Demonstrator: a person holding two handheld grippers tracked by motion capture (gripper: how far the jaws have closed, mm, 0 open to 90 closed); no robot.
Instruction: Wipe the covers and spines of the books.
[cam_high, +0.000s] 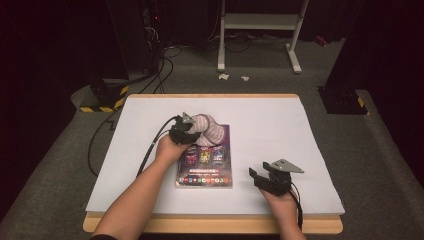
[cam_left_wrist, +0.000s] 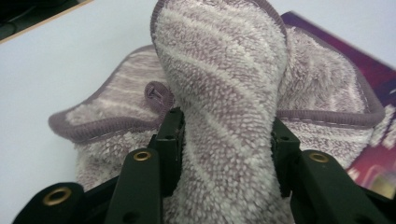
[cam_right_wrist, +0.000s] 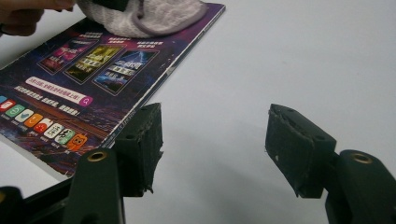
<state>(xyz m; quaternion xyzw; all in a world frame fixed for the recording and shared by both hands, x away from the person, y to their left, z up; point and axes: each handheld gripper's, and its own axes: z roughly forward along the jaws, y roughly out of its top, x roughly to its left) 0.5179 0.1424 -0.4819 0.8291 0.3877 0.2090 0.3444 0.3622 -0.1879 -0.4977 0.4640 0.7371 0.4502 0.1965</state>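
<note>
Two grippers, one towel over the booklet

One gripper, the left gripper (cam_high: 186, 131), is clenching a bunched fold of the striped towel (cam_left_wrist: 219, 93), which is lying on the far end of the purple booklet (cam_high: 205, 160). To wipe well, I think it is better keeping the cloth pressed flat and moving slowly. The right gripper (cam_right_wrist: 212, 149) is resting released on the white table (cam_high: 280, 125), just beside the booklet, ready for steadying it

Left gripper (cam_left_wrist: 226, 154) clamped on a thick fold of fluffy mauve striped towel (cam_left_wrist: 219, 93), bunched cloth rising between and above both black jaws, purple printed booklet (cam_left_wrist: 373, 154) just right of the jaws under the towel's edge, white tabletop (cam_left_wrist: 70, 60) beyond on the left
</note>
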